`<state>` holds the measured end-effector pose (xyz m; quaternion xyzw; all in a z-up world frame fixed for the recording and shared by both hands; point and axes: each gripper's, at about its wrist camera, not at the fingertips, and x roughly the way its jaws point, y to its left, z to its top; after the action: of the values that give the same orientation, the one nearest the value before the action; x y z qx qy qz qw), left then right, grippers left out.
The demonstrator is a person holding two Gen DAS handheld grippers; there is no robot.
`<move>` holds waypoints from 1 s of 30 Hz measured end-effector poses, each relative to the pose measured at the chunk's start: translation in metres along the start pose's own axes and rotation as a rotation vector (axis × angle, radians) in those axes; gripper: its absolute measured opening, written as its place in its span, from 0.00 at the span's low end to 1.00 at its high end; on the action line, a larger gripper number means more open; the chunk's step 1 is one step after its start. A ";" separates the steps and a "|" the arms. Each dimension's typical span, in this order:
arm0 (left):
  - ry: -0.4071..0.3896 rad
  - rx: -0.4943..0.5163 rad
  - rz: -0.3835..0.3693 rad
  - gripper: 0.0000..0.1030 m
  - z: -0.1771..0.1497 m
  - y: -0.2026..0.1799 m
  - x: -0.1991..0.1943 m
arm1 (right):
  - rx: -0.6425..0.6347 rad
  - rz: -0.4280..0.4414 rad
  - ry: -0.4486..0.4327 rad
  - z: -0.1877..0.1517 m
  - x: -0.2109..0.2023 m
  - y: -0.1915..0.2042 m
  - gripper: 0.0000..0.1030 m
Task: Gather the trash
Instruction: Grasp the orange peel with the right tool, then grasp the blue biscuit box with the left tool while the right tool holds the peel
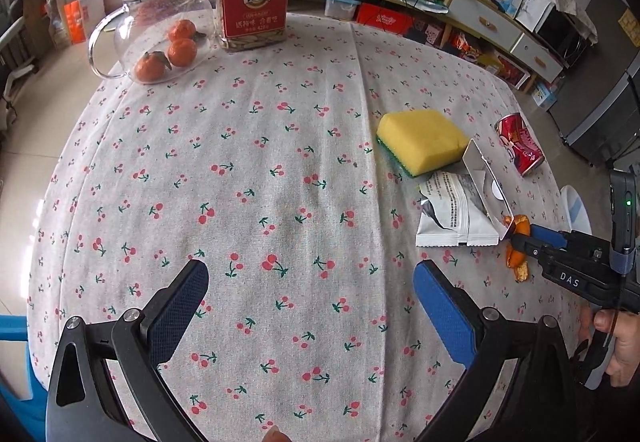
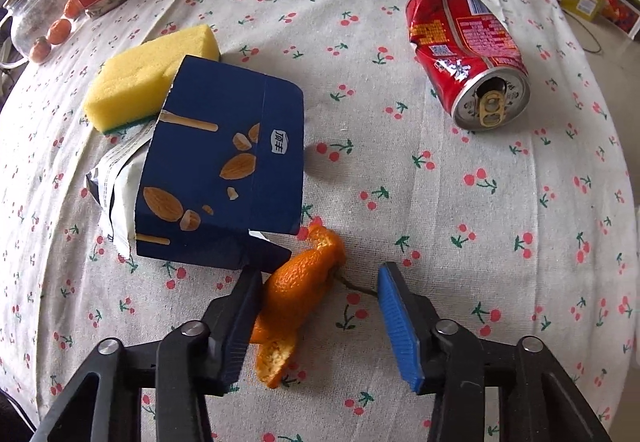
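Trash lies around the blue snack box: a crushed red can well apart, a wrapper under it, orange peel just beside. The right gripper straddles the peel, jaws half-closed, one pad touching. Centre, then squeeze. The left gripper hovers wide, empty.

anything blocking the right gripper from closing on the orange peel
Nothing visible does. The orange peel already lies between the right gripper's fingers, against the dark pad. The blue snack box sits just beyond, its torn flap near that fingertip.
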<state>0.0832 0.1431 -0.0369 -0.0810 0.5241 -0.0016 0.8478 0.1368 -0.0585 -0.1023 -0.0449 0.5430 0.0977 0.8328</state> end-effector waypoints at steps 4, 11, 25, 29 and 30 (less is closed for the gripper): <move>0.006 0.009 0.000 1.00 0.000 -0.004 0.002 | -0.017 0.012 -0.007 -0.001 -0.006 0.001 0.17; 0.022 0.024 0.001 1.00 0.004 -0.011 0.010 | 0.031 0.040 -0.038 0.001 -0.021 -0.013 0.17; 0.002 0.061 -0.146 0.98 0.041 -0.102 0.022 | 0.150 0.066 -0.132 0.010 -0.057 -0.060 0.17; 0.008 0.121 -0.114 0.87 0.043 -0.146 0.037 | 0.195 0.057 -0.146 0.009 -0.063 -0.083 0.17; 0.015 0.136 -0.104 0.85 0.043 -0.154 0.042 | 0.203 0.050 -0.150 0.008 -0.065 -0.089 0.17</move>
<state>0.1527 -0.0071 -0.0340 -0.0504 0.5243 -0.0817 0.8461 0.1379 -0.1511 -0.0428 0.0606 0.4874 0.0661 0.8686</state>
